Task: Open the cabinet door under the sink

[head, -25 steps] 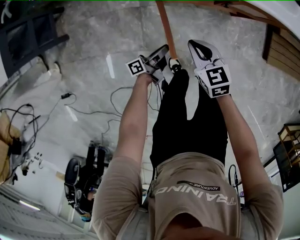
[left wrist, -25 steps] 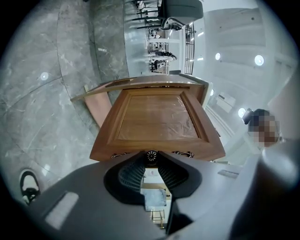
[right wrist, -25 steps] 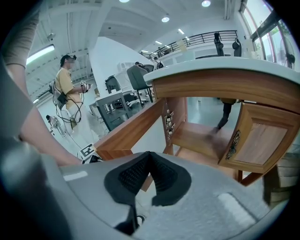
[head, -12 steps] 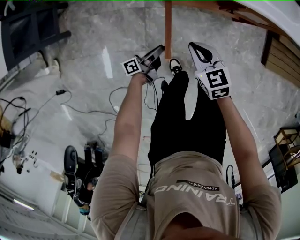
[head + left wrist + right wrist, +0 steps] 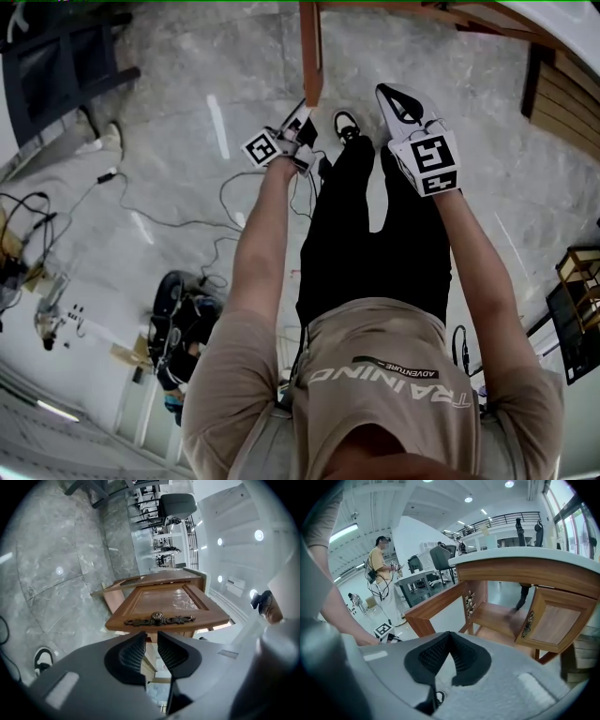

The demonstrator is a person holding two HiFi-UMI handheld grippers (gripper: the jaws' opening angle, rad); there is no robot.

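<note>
My left tongs (image 5: 150, 635) are released, the jaws a narrow slit apart with nothing between them. Straight ahead of their tips lies the cabinet door (image 5: 164, 601), swung out from the cabinet with its panelled face towards me. Its free edge is just beyond the tips, and the ornate metal handle (image 5: 157, 618) on that edge sits just past the gap, close to the jaws but not inside them. I cannot tell whether the tips touch the wood.

In the head view the door shows as a thin brown strip seen edge-on (image 5: 311, 47). It comes down to the left tongs (image 5: 298, 124), which are at its lower end. My shoe (image 5: 345, 125) is on the grey floor (image 5: 169, 112) just beside them.

My right tongs (image 5: 449, 634) are clenched, tips meeting, and hold nothing. In the head view they (image 5: 401, 98) are to the right of the door and apart from it. In the right gripper view the open door (image 5: 433, 605) juts out to the left from under the pale worktop (image 5: 525, 555). A second door (image 5: 555, 623) stands on the right of the cabinet.
</note>
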